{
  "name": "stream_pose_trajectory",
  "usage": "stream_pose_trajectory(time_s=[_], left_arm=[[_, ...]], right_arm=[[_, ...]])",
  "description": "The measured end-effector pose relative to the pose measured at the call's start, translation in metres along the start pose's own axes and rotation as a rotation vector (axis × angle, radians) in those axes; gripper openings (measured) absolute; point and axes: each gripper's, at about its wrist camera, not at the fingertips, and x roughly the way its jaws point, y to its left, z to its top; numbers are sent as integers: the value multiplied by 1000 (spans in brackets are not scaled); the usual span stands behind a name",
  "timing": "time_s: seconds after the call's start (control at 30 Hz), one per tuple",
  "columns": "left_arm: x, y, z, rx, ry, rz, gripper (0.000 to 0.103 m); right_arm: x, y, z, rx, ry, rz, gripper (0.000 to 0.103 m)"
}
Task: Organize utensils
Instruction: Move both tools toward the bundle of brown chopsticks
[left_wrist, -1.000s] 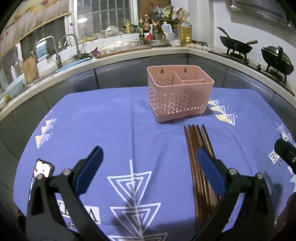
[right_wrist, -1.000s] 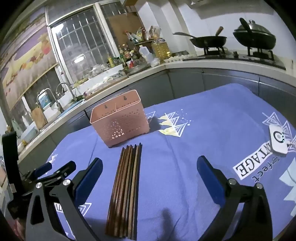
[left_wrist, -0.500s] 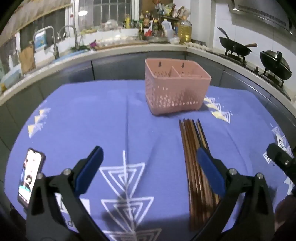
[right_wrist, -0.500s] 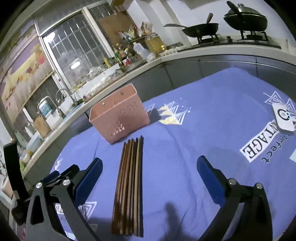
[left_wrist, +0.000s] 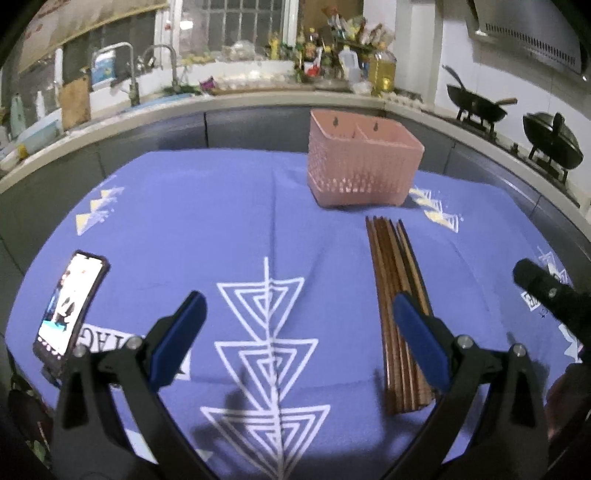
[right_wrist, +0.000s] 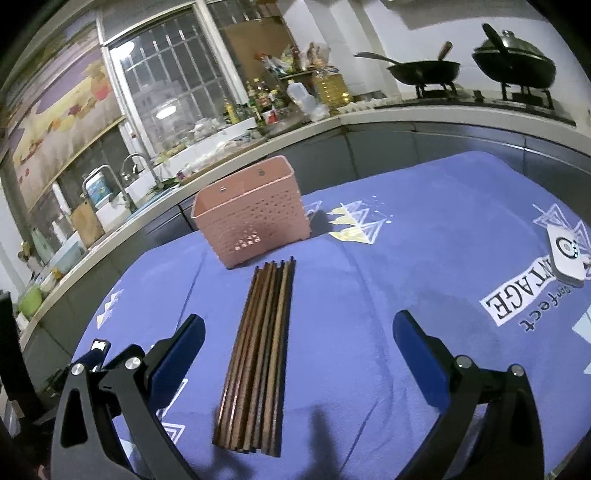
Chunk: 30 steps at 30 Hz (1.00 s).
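Several brown wooden chopsticks (left_wrist: 397, 295) lie side by side on the purple tablecloth (left_wrist: 207, 221), also in the right wrist view (right_wrist: 258, 350). A pink perforated utensil basket (left_wrist: 362, 166) with two compartments stands upright just beyond their far ends; it also shows in the right wrist view (right_wrist: 255, 214). My left gripper (left_wrist: 299, 332) is open and empty above the cloth, left of the chopsticks. My right gripper (right_wrist: 299, 347) is open and empty, with the chopsticks lying between its fingers nearer the left one.
A lit phone (left_wrist: 70, 299) lies on the cloth at the left. A small white device (right_wrist: 565, 254) lies at the right. The table is ringed by a kitchen counter with a sink (left_wrist: 129, 88), bottles and two woks (right_wrist: 513, 62).
Both grippers have drawn closer to the table and the chopsticks. The left view has shifted so more of the phone shows. Both grippers stay open.
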Motion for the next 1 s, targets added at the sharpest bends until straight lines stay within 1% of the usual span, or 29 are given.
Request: stream_pose_trajectory(time_s=[0.07,0.13,0.27,0.37,0.43,0.47,0.53,0.6,0.63,0.67,0.7,0.73,0.77,0.8,0.87,0.97,1.0], left_arm=[[-7,-1,1,3,-32,-6,97],[-9,-4,1,19,-45,-6,97],[-3,-8,1,38,-9,-15,97],[2,-7,5,36,1,-36,97],[7,-8,12,43,2,-35,97],[10,-8,16,42,8,-37,97],[16,-10,21,36,24,-47,97],[22,-10,26,29,45,-55,97],[30,-8,30,21,73,-68,94],[35,-6,31,17,94,-76,87],[44,-3,33,11,136,-85,84],[50,0,33,7,163,-90,78],[56,2,32,5,189,-97,70],[61,2,30,9,214,-103,67],[71,0,23,31,266,-123,56],[78,-10,14,67,315,-182,46],[80,-14,10,79,325,-198,46]], right_arm=[[0,5,-1,-22,-4,6,100],[-1,8,1,-36,-11,8,100],[-7,5,6,-28,-48,-7,97],[-9,-1,7,-11,-62,-12,86],[-9,-5,9,-7,-60,-19,76],[-9,-6,9,-8,-57,-20,74],[-8,-7,9,-17,-55,-18,65],[-5,-5,9,-46,-55,-22,60],[-3,-4,9,-67,-53,-28,57],[0,-3,7,-89,-47,-36,55],[7,-2,5,-122,-25,-49,49],[12,-1,4,-144,3,-52,44],[19,0,0,-158,39,-48,42],[25,0,-3,-171,76,-42,40],[39,4,-12,-206,150,-29,37],[53,5,-22,-221,231,0,32],[57,5,-25,-222,257,9,31]])
